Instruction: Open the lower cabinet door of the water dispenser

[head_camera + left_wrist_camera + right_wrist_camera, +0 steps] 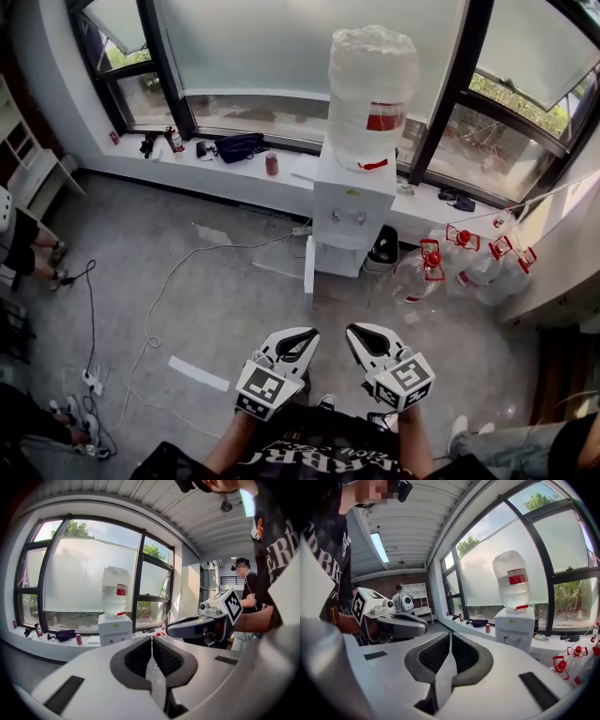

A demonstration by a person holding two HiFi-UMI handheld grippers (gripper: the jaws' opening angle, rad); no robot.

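Both the left gripper (302, 339) and the right gripper (361, 337) hover side by side, jaws closed on nothing, well apart from the water dispenser (352, 220) at the floor's window edge.

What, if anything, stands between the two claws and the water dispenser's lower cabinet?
Nothing visible does. Only bare floor lies between the left claw, the right claw and the water dispenser; the bottles lie off to its right.

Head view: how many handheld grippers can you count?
2. The left gripper is low and left of centre. The right gripper is beside it. Both have their jaws shut and point toward the water dispenser. None hidden.
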